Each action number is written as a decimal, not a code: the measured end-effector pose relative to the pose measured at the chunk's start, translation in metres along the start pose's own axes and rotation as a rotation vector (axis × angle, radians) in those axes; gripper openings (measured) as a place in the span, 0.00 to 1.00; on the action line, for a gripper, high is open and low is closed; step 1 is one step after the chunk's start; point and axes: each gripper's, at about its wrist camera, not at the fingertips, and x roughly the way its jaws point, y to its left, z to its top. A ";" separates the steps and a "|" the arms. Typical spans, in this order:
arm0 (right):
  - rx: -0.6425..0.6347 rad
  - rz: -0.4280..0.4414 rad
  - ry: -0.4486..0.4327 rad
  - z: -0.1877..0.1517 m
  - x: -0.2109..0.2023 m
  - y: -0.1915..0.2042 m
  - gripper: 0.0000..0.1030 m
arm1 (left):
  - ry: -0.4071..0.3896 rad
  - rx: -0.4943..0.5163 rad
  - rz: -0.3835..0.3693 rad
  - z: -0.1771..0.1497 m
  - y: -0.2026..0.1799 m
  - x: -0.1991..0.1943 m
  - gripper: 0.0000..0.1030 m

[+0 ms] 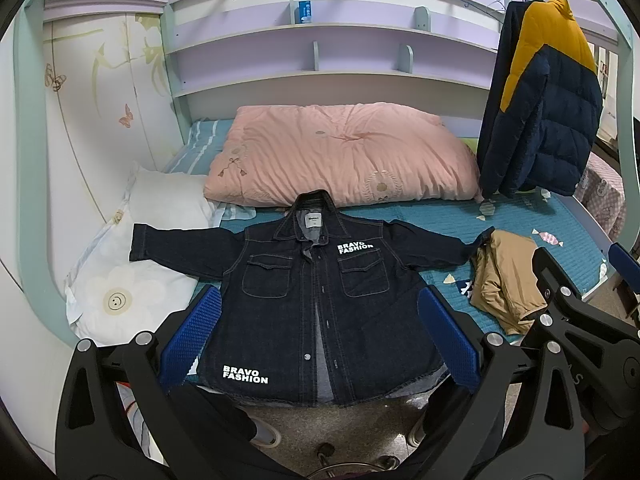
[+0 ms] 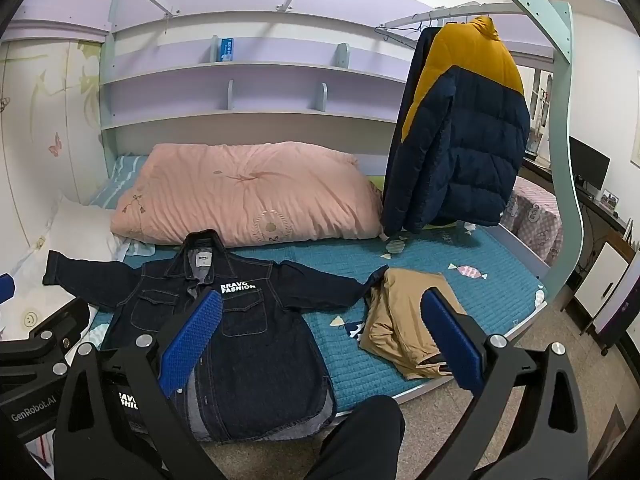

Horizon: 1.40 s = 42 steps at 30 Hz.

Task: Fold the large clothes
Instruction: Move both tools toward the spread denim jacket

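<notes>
A dark denim jacket [image 1: 312,300] [image 2: 236,332] with white "BRAVO FASHION" lettering lies face up on the teal bed cover [image 1: 516,216], sleeves spread to both sides, hem hanging over the near edge. My left gripper [image 1: 318,340] hovers open above its lower half, blue pads wide apart, nothing between them. My right gripper [image 2: 322,340] is open too, held above the bed between the jacket's right side and a tan garment. The right gripper's black frame [image 1: 576,320] shows at the right of the left wrist view.
A folded tan garment [image 1: 508,280] [image 2: 408,320] lies right of the jacket. A pink quilt [image 1: 344,152] sits behind; a white pillow [image 1: 128,280] lies left. A navy-and-yellow puffer jacket [image 2: 460,128] hangs over the bed's right end. A person's legs [image 2: 360,436] stand at the bed edge.
</notes>
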 end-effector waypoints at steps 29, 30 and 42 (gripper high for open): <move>0.000 -0.006 0.006 -0.010 0.001 -0.008 0.93 | 0.002 0.000 -0.005 -0.001 -0.004 0.001 0.96; 0.001 -0.007 0.006 -0.010 0.001 -0.008 0.93 | 0.002 0.000 -0.005 -0.001 -0.004 0.001 0.96; 0.004 -0.005 0.013 -0.009 -0.001 -0.009 0.93 | 0.008 -0.001 -0.008 -0.004 -0.010 0.001 0.96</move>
